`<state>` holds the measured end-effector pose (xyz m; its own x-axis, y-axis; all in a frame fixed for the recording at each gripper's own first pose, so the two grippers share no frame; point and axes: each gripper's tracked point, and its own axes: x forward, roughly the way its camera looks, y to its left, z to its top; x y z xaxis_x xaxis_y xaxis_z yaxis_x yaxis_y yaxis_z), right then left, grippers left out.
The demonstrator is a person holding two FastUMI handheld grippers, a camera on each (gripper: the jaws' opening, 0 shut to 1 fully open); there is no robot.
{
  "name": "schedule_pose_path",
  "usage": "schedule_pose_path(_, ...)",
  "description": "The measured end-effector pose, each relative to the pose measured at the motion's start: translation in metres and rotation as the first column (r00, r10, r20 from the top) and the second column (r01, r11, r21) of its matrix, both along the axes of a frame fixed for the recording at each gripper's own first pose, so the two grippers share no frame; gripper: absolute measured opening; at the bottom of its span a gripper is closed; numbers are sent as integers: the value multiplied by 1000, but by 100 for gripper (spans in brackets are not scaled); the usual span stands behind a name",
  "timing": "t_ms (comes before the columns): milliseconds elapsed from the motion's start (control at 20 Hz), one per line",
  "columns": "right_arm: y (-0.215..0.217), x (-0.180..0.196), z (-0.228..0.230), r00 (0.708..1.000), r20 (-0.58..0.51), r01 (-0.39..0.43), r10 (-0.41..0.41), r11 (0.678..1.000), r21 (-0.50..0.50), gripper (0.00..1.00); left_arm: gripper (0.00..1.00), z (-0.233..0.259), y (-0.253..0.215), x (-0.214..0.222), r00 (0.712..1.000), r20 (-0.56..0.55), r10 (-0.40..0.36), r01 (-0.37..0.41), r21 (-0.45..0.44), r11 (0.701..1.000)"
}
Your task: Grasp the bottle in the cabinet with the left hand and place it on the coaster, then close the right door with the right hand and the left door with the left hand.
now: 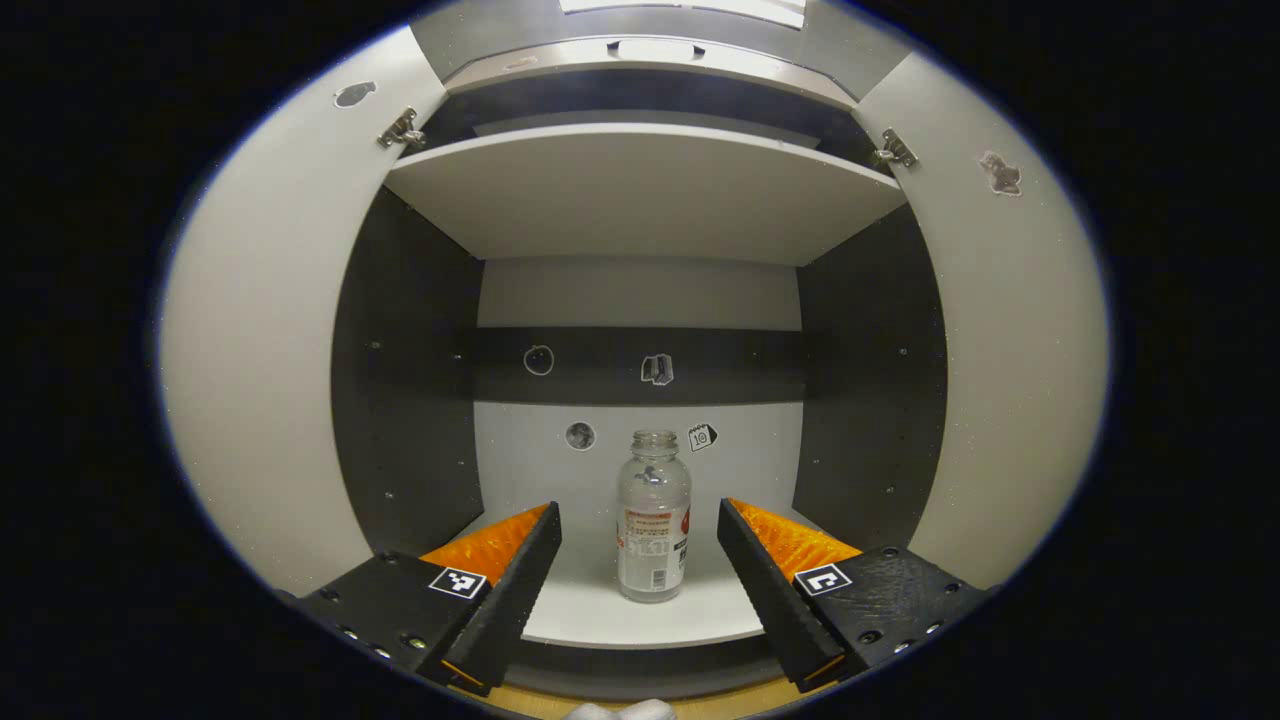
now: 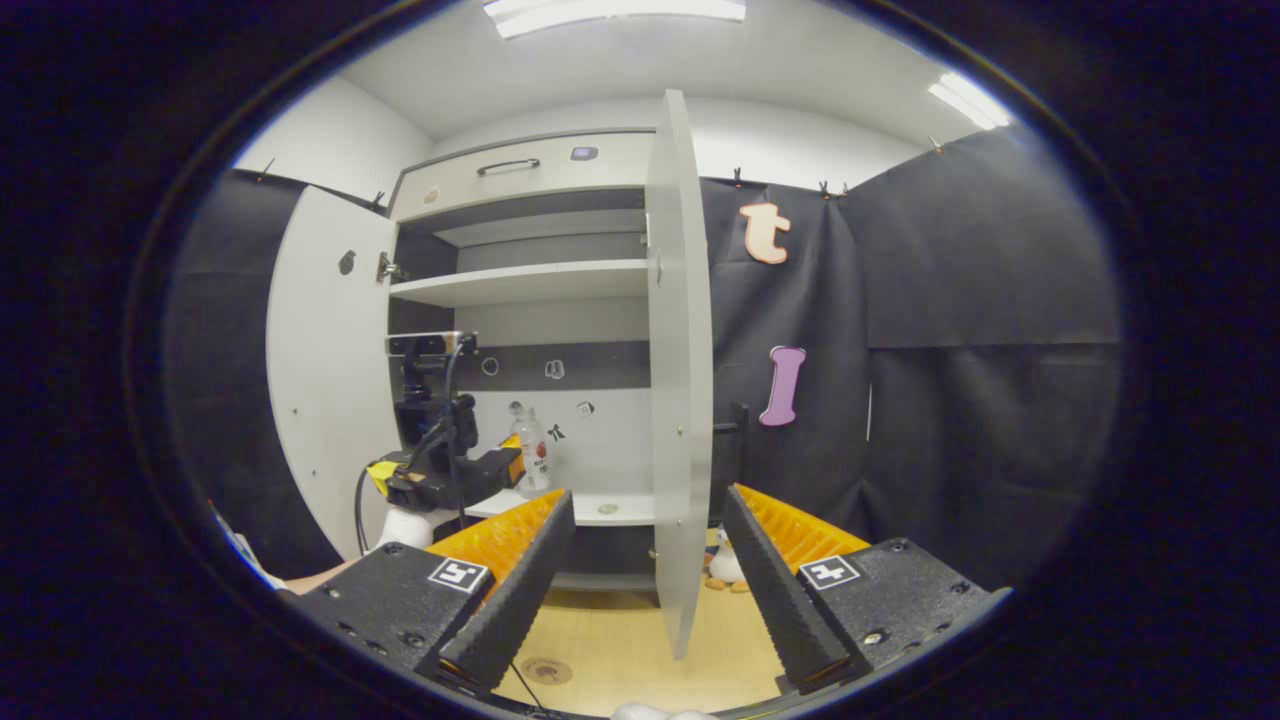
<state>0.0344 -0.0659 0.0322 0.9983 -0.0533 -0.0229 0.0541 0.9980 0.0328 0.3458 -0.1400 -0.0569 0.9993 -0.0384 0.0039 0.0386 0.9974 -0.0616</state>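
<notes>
While the left gripper hangs spread wide at the cabinet's mouth, the bottle stands upright dead ahead on the lower shelf, framed between its fingers but untouched, a little deeper in. The right gripper, also spread and empty, waits well back, its own fingers straddling the edge of the open right door.

Bottle stands upright on the cabinet's lower shelf, roughly centred, with the back wall stickers behind it. The left gripper sits just in front, one finger on either side of the bottle, not touching. An upper shelf sits above. Both doors hang open: left door, right door. On the table in front of the cabinet lies the coaster.
</notes>
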Motion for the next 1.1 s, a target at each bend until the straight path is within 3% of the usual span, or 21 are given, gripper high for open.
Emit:
schedule_pose_path(300,-15,10,-5,999,-20,43,-42,999,22,98,96,-2,-5,69,1000,-19,25,-24,46,999)
schedule_pose_path(750,-29,24,-16,997,-57,61,-59,998,22,98,96,-26,-9,107,996,-84,34,-33,21,999)
schedule_pose_path(800,-29,25,-17,996,-64,57,-56,998,24,96,95,-27,-9,110,996,-85,40,-39,24,999)
schedule_pose_path(900,-28,26,-19,996,-72,50,-48,998,26,96,81,-28,-7,112,995,-83,46,-44,27,999)
schedule_pose_path(1100,-34,23,-15,997,-56,53,-51,998,24,98,77,-23,-7,104,996,-87,23,-22,16,1000)
